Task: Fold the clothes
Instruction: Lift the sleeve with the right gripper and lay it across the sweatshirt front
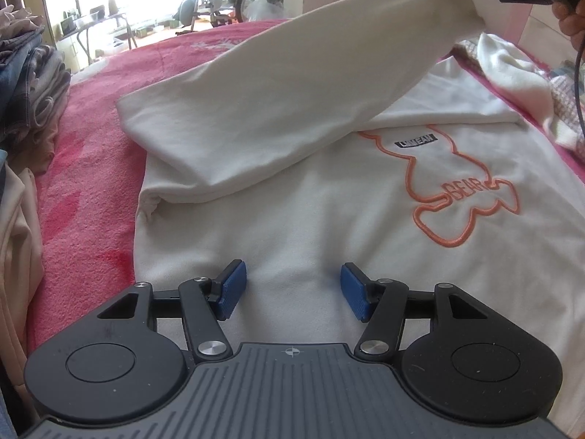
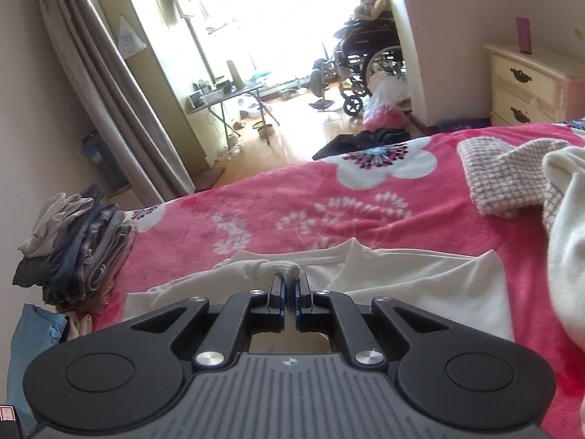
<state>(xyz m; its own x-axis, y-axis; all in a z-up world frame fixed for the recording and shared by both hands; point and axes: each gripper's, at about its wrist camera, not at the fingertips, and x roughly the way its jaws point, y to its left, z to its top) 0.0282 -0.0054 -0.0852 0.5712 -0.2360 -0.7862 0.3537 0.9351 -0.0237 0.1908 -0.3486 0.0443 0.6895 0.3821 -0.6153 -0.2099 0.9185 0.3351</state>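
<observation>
A bed under a pink floral blanket carries everything. A white sweatshirt with an orange bear outline lies spread flat on it — a stack of folded clothes sits at its left edge, and a checked garment and a crumpled cream one lie to the right.

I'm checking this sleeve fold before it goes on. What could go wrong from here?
The right gripper pinches only the very edge of the sleeve cuff, so the sleeve may slip free mid-fold. The left gripper hovers open over the sweatshirt, not pinning it, so the body could drag across the pink blanket and wrinkle.
</observation>
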